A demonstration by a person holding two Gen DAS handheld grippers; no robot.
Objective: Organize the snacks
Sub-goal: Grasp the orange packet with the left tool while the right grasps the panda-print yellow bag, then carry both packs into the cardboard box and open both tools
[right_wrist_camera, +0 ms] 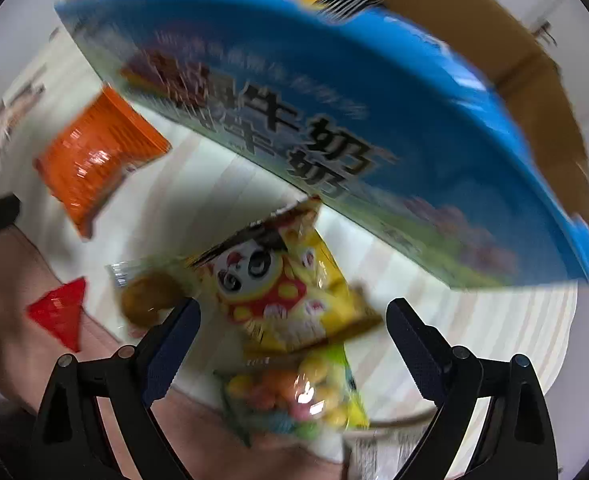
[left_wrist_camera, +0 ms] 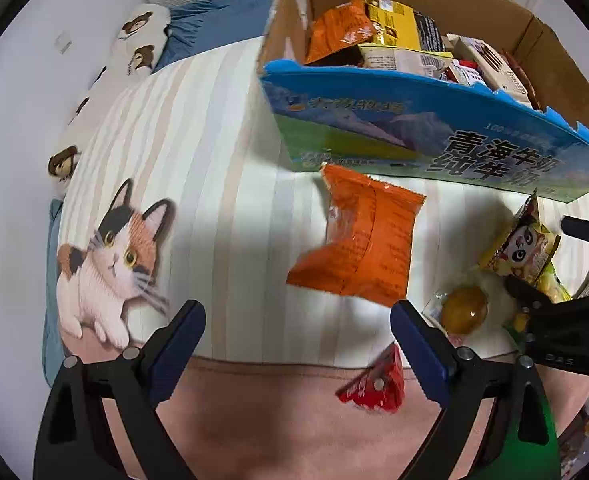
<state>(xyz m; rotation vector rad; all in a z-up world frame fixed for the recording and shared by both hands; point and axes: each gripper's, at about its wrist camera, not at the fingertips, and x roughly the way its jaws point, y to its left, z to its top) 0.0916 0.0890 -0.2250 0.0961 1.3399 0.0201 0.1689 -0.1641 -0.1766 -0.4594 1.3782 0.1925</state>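
Snacks on the bed beside the milk box [left_wrist_camera: 434,136], orange bag [left_wrist_camera: 358,240] just ahead of the left hand-held gripper [left_wrist_camera: 298,320], panda bag [right_wrist_camera: 278,292] ahead of the right hand-held gripper [right_wrist_camera: 294,320], both wide apart and empty, likely ready to grab.

Orange snack packet [left_wrist_camera: 360,240], yellow panda-print bag [right_wrist_camera: 282,292], blue-green milk carton box [left_wrist_camera: 434,132], cream-striped cat-print blanket [left_wrist_camera: 198,184], red wrapper [left_wrist_camera: 374,388]

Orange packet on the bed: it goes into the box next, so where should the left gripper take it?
Take the orange packet by its near crimped edge, coming in low from the left gripper side. It lies flat and puffed; that bottom edge is thin and faces the open jaws.
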